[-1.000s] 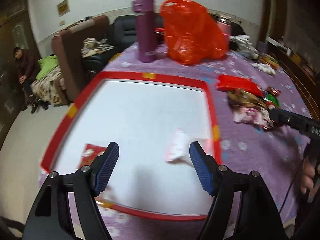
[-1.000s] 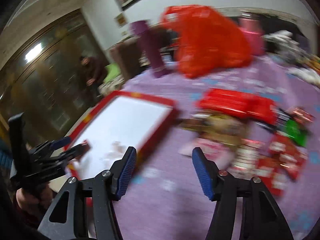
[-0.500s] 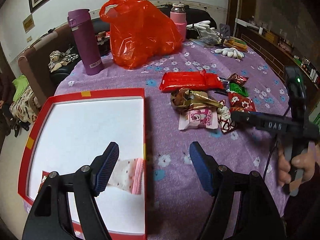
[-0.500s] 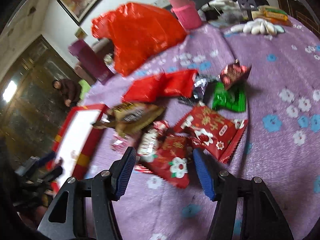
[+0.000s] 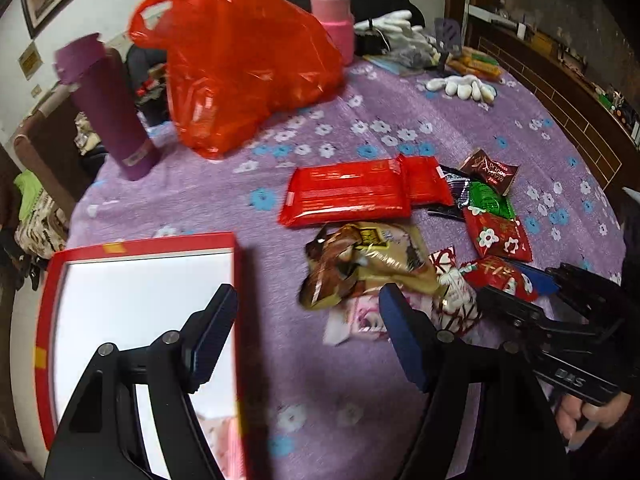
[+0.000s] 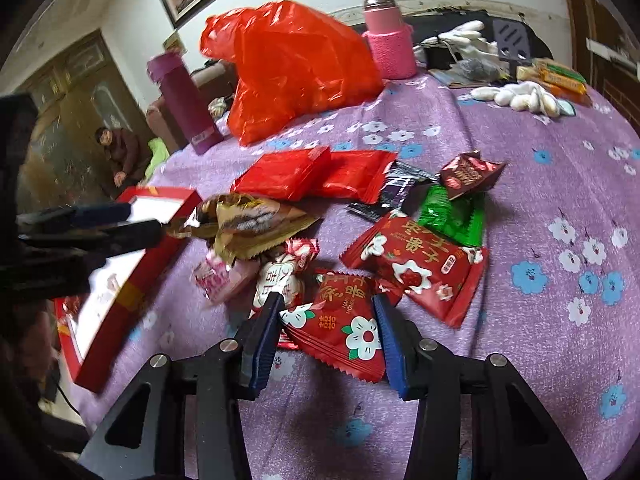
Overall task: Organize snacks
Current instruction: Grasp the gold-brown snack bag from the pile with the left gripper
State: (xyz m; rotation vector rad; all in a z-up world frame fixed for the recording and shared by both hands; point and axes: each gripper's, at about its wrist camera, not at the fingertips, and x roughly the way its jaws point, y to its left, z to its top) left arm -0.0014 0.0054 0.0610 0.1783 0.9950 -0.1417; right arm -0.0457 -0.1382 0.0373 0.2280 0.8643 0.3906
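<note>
Red snack packet with white flowers lies on our purple counter. Our right claw is closing around it. Our left claw hangs open and empty beside the red tray.

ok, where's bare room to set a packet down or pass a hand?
Free: most of the white tray floor; bare cloth between tray and snack pile; flowered cloth right of the green packet. Crowded: the pile where the right claw is closing around a red packet.
</note>
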